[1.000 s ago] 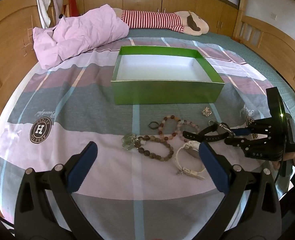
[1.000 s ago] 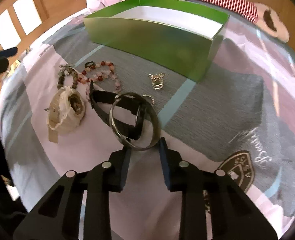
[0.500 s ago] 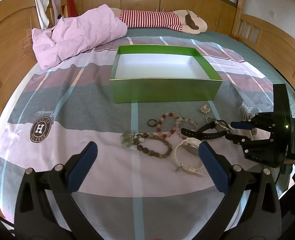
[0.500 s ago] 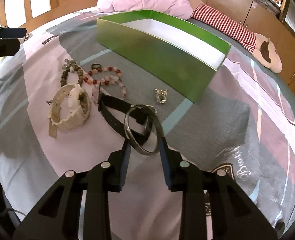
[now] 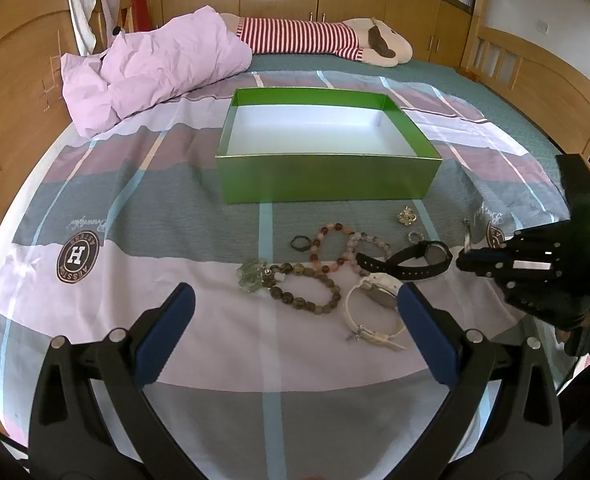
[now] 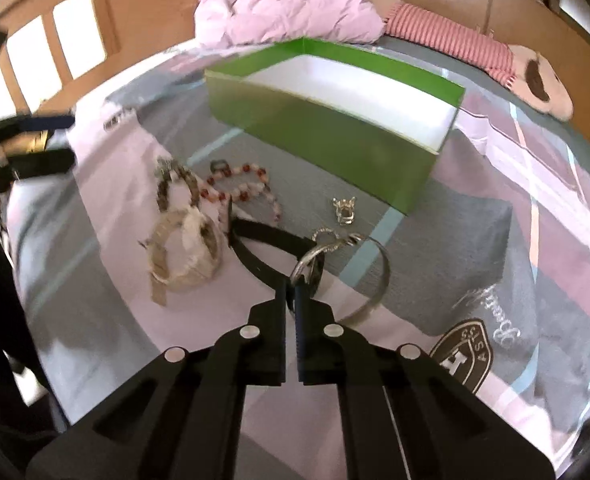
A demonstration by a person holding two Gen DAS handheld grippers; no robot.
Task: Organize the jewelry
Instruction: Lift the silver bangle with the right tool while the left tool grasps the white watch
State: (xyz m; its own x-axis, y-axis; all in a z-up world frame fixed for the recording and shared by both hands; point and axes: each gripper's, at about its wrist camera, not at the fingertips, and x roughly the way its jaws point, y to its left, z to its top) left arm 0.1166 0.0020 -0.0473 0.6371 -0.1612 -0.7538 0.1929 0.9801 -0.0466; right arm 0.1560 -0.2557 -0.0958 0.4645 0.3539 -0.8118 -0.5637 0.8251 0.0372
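While my left tongs (image 5: 295,332) hang wide apart over the near edge of the bedspread (image 5: 135,200), nothing lies between their blue pads (image 5: 167,336).

My right tongs (image 6: 291,284) are clamped tight on the rim of a silver bangle (image 6: 383,276). The rest of the hoop juts out toward 1 o'clock from the tips. Whether the hoop is clear of the cover, I cannot tell. From the left wrist view, these tongs sit at 3 o'clock of the jewelry pile.

Loose items, left wrist view:
- The black watch (image 5: 415,260) lies on the bedspread, just beside the right tongs' tips, at 9 o'clock of them.
- The white watch (image 5: 375,300) lies at 7 o'clock of the black one, close against it.
- The dark bead bracelet (image 5: 307,288) lies at 9 o'clock of the white watch, with a green crystal cluster (image 5: 251,276) at its far left end.
- The pink-and-red bead bracelet (image 5: 335,248) lies at 12 o'clock of the dark one; whether they touch, I cannot tell.
- A small dark ring (image 5: 300,242) lies just beside the pink-and-red beads at 9 o'clock.
- A silver charm (image 5: 407,216) lies at 12 o'clock of the black watch, near the box.

The green box (image 5: 327,178) stands open at 12 o'clock of the pile, apart from it. A pink quilt (image 5: 155,68) and a striped plush toy (image 5: 315,36) lie beyond it.
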